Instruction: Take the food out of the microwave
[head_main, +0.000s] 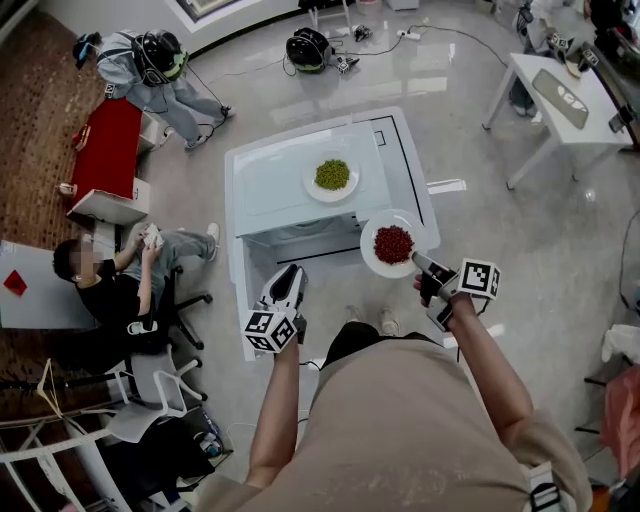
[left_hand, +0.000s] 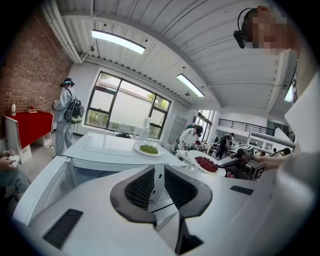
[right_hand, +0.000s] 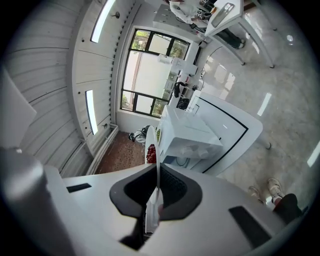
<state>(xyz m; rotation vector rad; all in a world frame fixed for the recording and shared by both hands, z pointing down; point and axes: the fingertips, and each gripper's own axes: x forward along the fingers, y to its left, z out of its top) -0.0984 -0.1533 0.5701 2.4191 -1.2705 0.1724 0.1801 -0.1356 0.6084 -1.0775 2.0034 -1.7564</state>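
Step in hand: carry-out. The right gripper is clamped on the rim of the plate of red food. The plate hangs clear of the microwave, just off its front right corner, over the floor. Left gripper: jaws apart, nothing in them, in front of the microwave. A pea plate sits on the microwave top.

Judgement: the food is out. Next comes a level set-down, probably beside the pea plate. With a rim-only grip, any tilt risks a spill.

Writing: none legible, only square markers on the gripper cubes.
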